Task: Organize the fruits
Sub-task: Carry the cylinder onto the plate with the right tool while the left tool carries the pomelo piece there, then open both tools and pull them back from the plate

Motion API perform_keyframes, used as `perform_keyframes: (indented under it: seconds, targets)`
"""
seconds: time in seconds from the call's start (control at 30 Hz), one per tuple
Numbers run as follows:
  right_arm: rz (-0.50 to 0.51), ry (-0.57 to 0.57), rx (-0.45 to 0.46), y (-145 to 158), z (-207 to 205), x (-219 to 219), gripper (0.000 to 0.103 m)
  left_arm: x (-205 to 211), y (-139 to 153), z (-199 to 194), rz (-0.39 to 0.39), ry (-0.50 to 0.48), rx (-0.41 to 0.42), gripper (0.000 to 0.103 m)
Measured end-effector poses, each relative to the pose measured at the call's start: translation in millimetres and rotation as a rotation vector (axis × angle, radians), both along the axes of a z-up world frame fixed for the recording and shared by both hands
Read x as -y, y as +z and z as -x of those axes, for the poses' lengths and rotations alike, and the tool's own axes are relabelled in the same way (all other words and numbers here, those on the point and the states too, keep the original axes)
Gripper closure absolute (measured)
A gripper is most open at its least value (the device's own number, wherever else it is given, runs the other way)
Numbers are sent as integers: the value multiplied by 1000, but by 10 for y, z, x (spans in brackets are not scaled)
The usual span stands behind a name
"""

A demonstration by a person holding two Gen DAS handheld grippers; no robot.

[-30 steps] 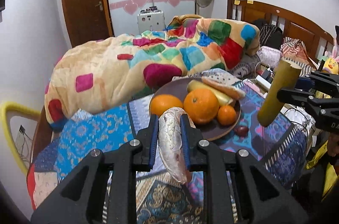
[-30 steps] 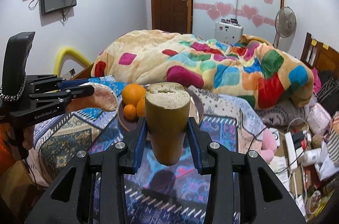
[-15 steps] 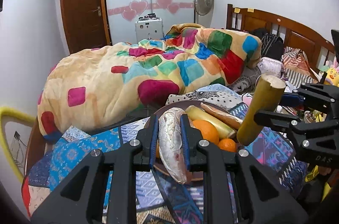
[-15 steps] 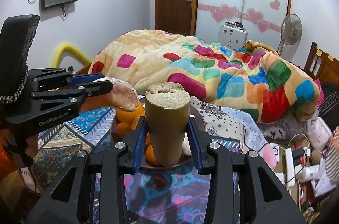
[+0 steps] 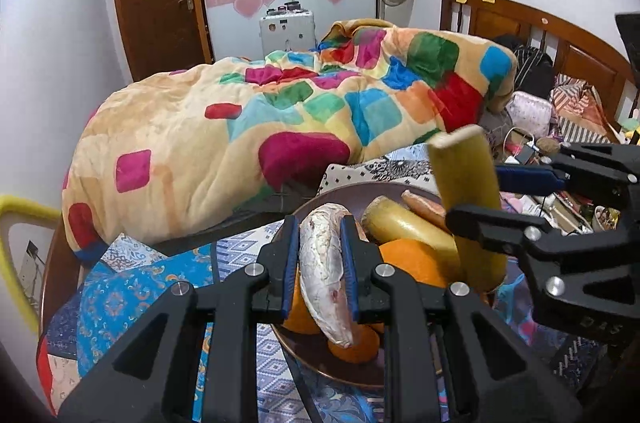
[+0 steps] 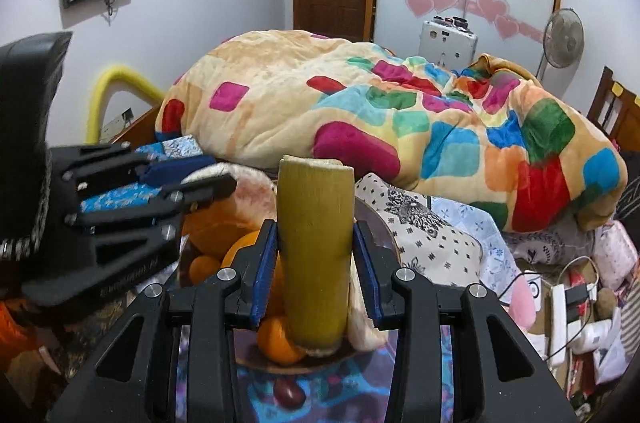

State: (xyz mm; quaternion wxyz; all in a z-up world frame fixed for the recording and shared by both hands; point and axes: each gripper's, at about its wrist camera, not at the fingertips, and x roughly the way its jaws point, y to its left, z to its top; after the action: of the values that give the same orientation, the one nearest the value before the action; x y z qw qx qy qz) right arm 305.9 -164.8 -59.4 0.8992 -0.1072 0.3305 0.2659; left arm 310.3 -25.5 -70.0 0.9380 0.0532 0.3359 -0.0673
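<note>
My left gripper (image 5: 319, 255) is shut on a pale pinkish sweet potato (image 5: 325, 275) and holds it over the near left part of a brown plate (image 5: 344, 371). My right gripper (image 6: 315, 263) is shut on an upright yellow-green sugarcane piece (image 6: 314, 247), its lower end at the plate's near rim (image 6: 280, 367). The plate holds oranges (image 5: 412, 265), another cane piece (image 5: 404, 229) and a carrot-like root (image 5: 424, 203). The right gripper shows in the left wrist view (image 5: 500, 195), the left gripper in the right wrist view (image 6: 192, 179).
The plate sits on a patterned blue cloth (image 5: 132, 299) on a bed. A big patchwork quilt (image 5: 280, 127) is heaped behind it. A dark red fruit (image 6: 289, 393) lies on the cloth before the plate. Clutter and cables (image 6: 572, 303) fill the right side.
Both grippers have moved forward over the plate with their loads. The cane piece and the sweet potato now hang above the fruit instead of short of it.
</note>
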Motion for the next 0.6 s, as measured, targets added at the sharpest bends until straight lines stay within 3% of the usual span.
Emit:
perform_keyframes:
  seconds: [0.6]
  targets:
    - [-53, -55, -76, -288, -214, 9, 67, 54, -143, -47, -14, -20, -62, 80]
